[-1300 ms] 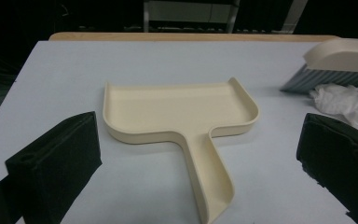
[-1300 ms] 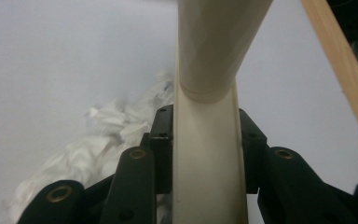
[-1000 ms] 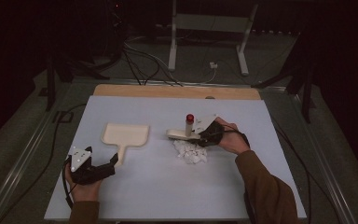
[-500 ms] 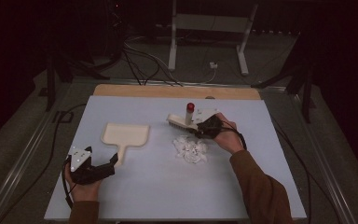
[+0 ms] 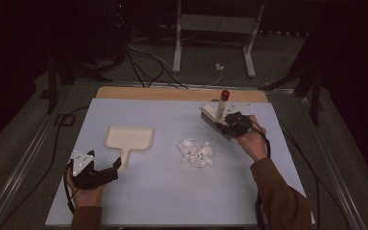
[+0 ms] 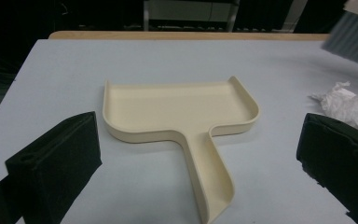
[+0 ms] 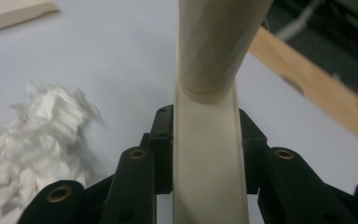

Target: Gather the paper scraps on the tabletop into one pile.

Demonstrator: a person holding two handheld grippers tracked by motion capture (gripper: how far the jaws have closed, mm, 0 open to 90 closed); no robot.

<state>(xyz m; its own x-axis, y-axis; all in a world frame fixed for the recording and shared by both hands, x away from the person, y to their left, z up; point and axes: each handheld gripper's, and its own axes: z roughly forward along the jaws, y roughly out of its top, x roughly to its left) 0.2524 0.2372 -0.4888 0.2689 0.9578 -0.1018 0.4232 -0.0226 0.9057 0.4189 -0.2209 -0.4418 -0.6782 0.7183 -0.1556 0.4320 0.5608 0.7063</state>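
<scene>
In the high view, the right gripper (image 5: 231, 125) holds the brush (image 5: 214, 115) lifted at far right, the crumpled paper (image 5: 196, 153) lies unswept mid-table, and the dustpan (image 5: 128, 140) sits ungrasped left of it, so sweeping looks yet to begin. In the left gripper view, the left gripper (image 6: 200, 158) has its jaws spread wide, the dustpan's handle lying between them, untouched. In the right gripper view, the jaws pinch the brush's cream body from both sides, paper low at left.

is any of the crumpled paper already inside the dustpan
No. The dustpan has a bare tray in the left gripper view, and the crumpled paper lies apart from it on the table.
</scene>
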